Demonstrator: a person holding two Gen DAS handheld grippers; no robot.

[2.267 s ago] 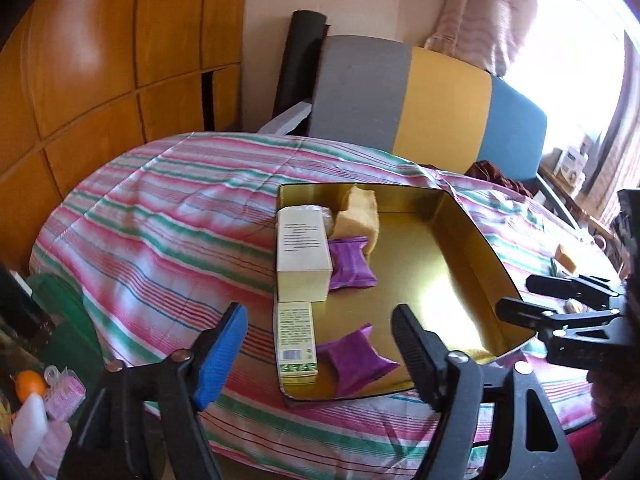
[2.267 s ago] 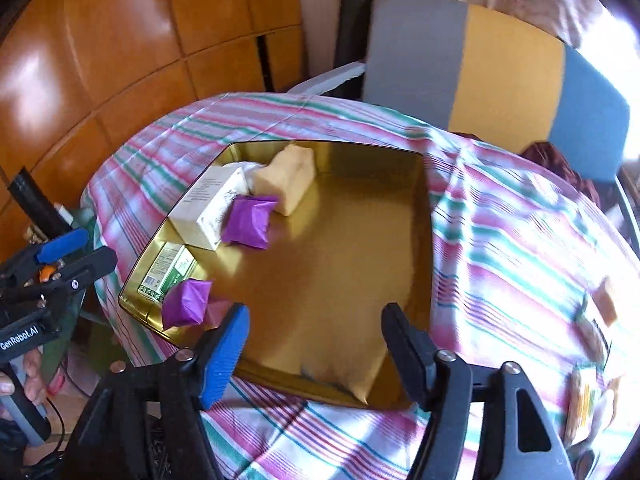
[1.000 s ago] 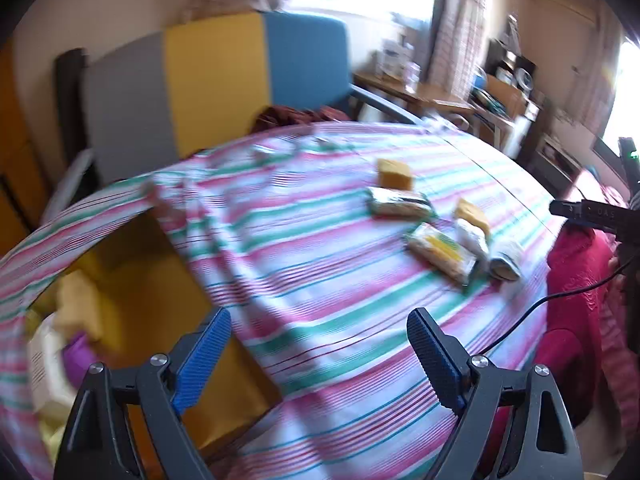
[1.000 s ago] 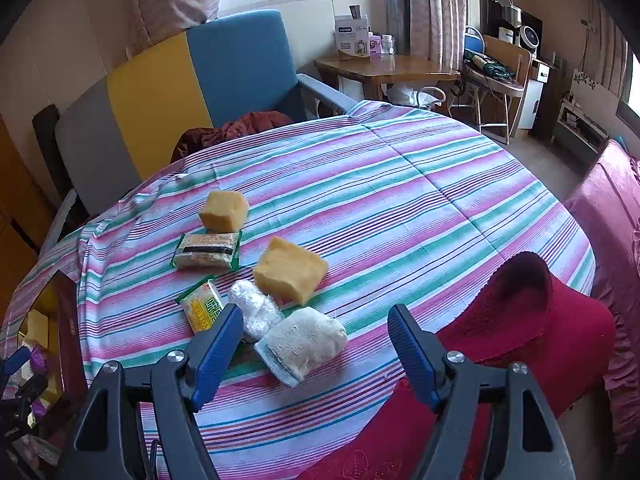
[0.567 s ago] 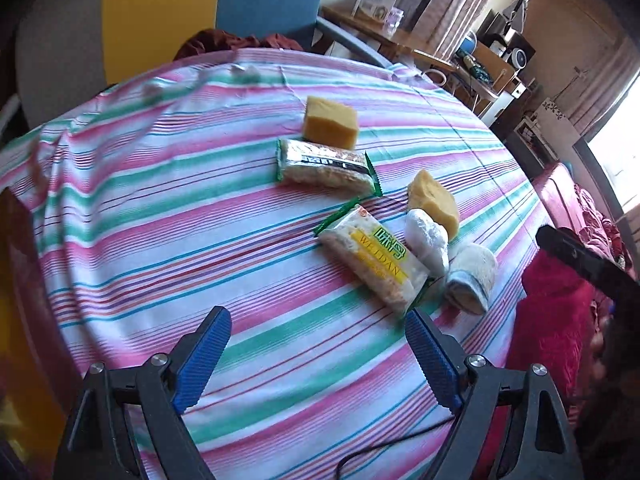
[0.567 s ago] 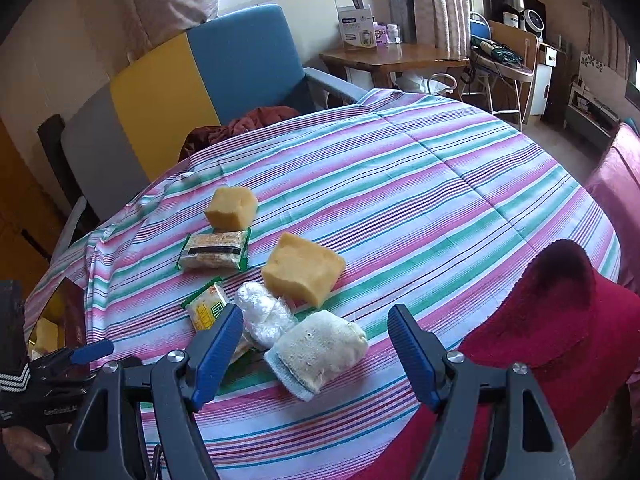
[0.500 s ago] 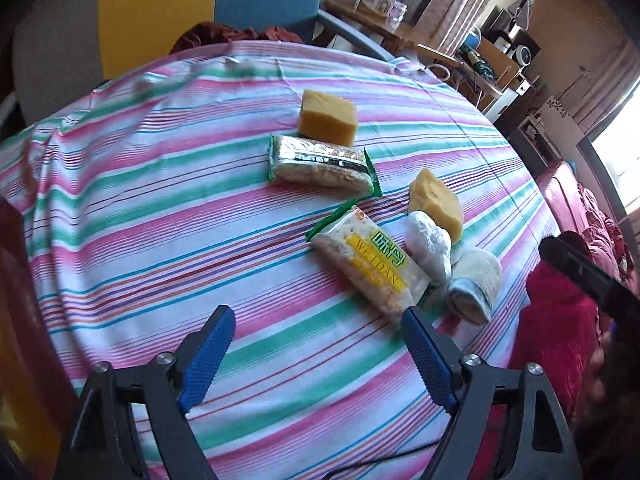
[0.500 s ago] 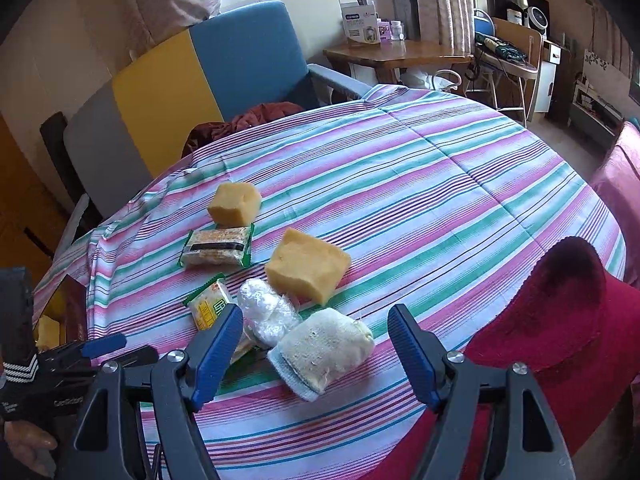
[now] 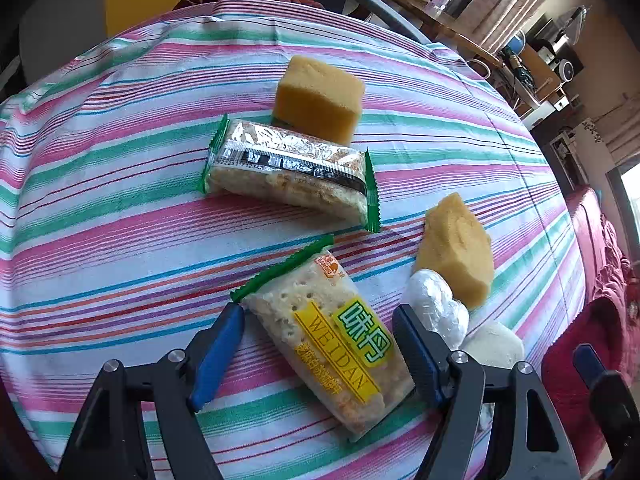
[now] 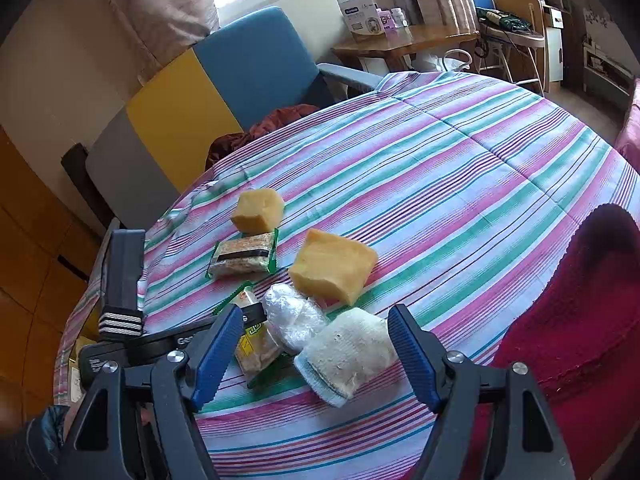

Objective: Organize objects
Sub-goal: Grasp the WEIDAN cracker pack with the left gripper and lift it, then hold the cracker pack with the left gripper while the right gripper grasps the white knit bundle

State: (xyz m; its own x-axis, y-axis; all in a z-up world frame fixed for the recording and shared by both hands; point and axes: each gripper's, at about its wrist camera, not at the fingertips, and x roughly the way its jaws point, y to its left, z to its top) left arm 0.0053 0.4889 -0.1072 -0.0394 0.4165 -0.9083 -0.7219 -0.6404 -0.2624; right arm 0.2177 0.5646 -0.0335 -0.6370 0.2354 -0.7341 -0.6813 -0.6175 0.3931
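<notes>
My left gripper (image 9: 320,344) is open, its jaws on either side of a cracker packet with a yellow and green label (image 9: 332,340) lying on the striped tablecloth (image 9: 100,208). Beyond it lie a second cracker packet (image 9: 288,172), two yellow sponge blocks (image 9: 318,98) (image 9: 458,250), a plastic-wrapped white lump (image 9: 436,312) and a white cloth roll (image 9: 492,346). My right gripper (image 10: 312,344) is open over the plastic-wrapped lump (image 10: 294,316) and the white cloth roll (image 10: 348,356). The left gripper's body (image 10: 160,344) shows in the right wrist view beside the labelled packet (image 10: 254,344).
A red cloth (image 10: 580,320) lies at the table's right edge. A grey, yellow and blue chair (image 10: 208,88) stands behind the table. A gold tray's corner (image 10: 86,344) shows at far left. A wooden side table (image 10: 404,44) with boxes stands by the window.
Both grippers swung away from the gold tray to the loose items. My left gripper has moved down and forward, so its open jaws now straddle the labelled cracker packet. The right gripper came slightly closer.
</notes>
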